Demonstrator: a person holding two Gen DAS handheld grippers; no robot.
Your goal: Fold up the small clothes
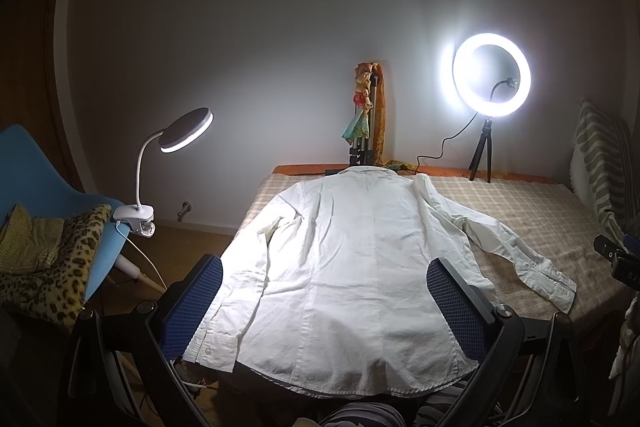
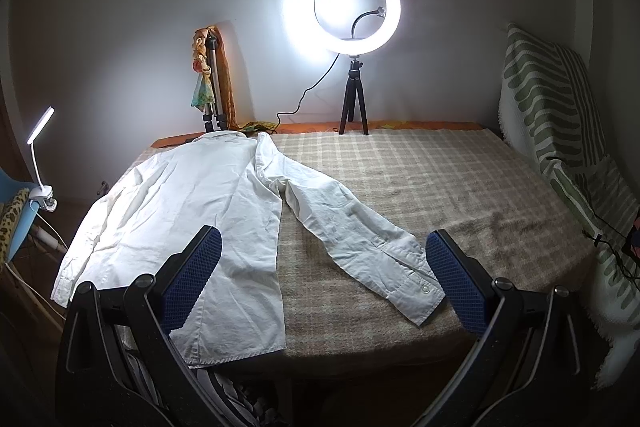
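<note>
A clip lamp (image 1: 186, 131) shines at far left; the left gripper (image 1: 326, 303) hangs with fingers spread over the hem of the white shirt (image 1: 344, 267), spread back-up on the checked blanket (image 2: 420, 179); the right gripper (image 2: 324, 283), also spread, straddles its cuff (image 2: 416, 295); the ring light (image 2: 356, 7) glows behind
</note>
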